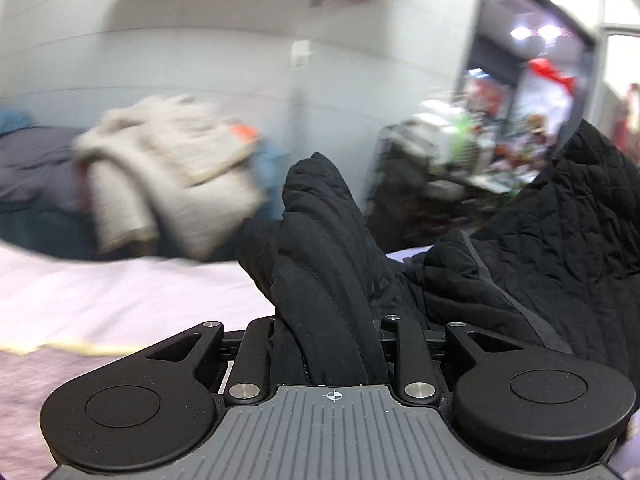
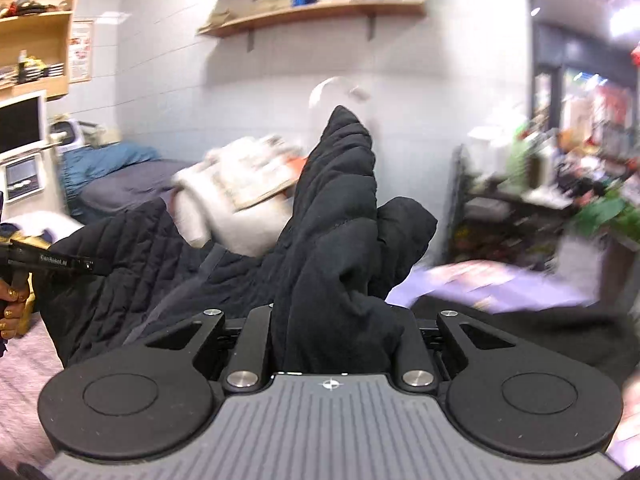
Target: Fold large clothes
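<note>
Left wrist view: left gripper (image 1: 328,332) is pinching a quilted black jacket (image 1: 560,216); right gripper (image 2: 332,328) is pinching its bunched padded fabric too.

White tiled wall (image 2: 168,92), wooden shelves (image 2: 320,10), possibly bed (image 2: 120,184) below; blurred.

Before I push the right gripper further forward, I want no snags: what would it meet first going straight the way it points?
The black coat itself: the right gripper is shut on a bunched fold that rises straight ahead. Beyond that, probably the white clothes pile, though depth is unclear.
</note>
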`<state>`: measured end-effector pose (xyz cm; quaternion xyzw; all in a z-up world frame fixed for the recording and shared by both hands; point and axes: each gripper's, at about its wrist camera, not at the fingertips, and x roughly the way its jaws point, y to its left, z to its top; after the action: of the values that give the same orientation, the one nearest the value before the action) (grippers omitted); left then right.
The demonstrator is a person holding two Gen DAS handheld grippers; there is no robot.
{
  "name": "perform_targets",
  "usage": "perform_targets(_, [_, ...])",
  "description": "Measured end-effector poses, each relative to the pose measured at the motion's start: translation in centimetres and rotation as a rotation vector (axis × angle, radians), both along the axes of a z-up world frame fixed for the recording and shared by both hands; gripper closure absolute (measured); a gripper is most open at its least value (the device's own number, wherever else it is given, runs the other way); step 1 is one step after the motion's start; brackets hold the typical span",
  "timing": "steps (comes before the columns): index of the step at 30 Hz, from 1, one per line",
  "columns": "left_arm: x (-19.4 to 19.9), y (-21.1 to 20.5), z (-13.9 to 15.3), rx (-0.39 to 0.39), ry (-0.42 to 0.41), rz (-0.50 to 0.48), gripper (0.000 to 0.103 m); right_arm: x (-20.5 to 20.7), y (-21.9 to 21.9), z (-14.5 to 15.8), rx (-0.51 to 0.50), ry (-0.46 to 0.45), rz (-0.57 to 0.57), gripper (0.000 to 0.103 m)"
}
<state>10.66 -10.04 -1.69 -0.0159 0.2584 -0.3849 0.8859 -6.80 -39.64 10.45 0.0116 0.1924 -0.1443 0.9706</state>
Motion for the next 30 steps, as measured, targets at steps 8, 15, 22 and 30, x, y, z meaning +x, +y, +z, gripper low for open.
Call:
perform_targets(8, [-4.6, -16.6, -3.8, 0.014, 0.083, -0.216, 0.036, -11.9, -11.3, -0.1, -0.019, -0.017, -0.341, 0.079])
perform_targets(15, [-4.7, -18.0, -10.1, 0.102, 0.162, -0.180, 0.021, -17.8, -18.0, -10.5, 0.315, -0.053, -0.503, 0.052])
perform_targets(22, [-4.5, -17.4, -10.7, 0.140, 0.142, -0.178, 0.001, -18.0, -20.6, -14.1, 0.462, -0.109, -0.537, 0.042])
perform_targets(30, [-6.3, -17.2, -8.5, 0.278, -0.007, -0.102, 0.000, -18.6, -19.5, -12.3, 0.458, -0.089, -0.621, 0.023])
